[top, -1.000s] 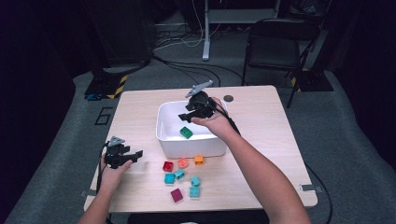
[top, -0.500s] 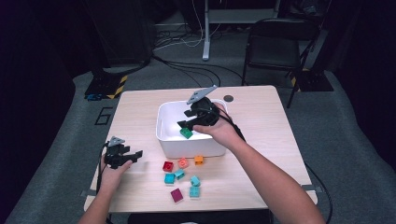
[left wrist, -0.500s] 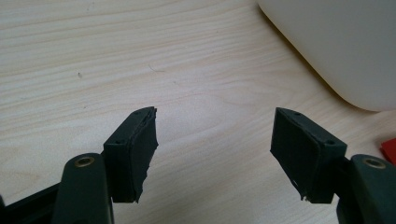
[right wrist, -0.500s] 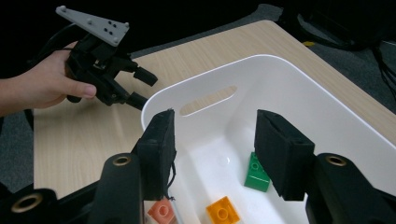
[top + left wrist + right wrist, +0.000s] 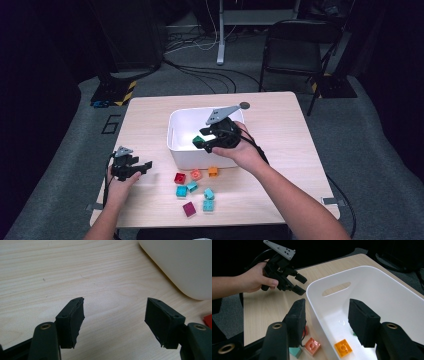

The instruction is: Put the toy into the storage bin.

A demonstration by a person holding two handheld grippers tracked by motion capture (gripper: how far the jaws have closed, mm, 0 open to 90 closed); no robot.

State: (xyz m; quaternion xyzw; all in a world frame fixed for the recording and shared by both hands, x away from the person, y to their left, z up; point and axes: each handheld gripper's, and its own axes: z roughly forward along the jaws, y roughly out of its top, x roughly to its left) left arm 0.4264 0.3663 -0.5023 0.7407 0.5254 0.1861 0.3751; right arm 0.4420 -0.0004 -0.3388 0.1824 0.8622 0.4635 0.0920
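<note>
Sorting loose toy blocks into a white bin (image 5: 175,145) is the work we catalogue here. High view: our right gripper (image 5: 204,145) hangs over the bin's near wall, jaws spread and empty; a green block (image 5: 198,140) lies inside the bin just beside it. Loose stock on the wooden table (image 5: 280,150), just in front of the bin: a red block (image 5: 179,178), a salmon block (image 5: 195,174), an orange block (image 5: 213,171), three teal blocks (image 5: 181,190) and a maroon block (image 5: 189,209). Our left gripper (image 5: 143,166) rests near the table's left edge, well apart from the blocks. Left gripper view: its jaws stand wide apart over bare wood, holding nothing, the bin's rounded corner (image 5: 185,267) ahead. Right gripper view: the jaws straddle the bin's wall (image 5: 319,312) without touching it, one outside, one inside, nothing between the pads; the salmon block (image 5: 312,346) sits below. For the next pick we judge it best to clear the rim first, descend square over one block, and close on two flat sides without nudging its neighbours.
</note>
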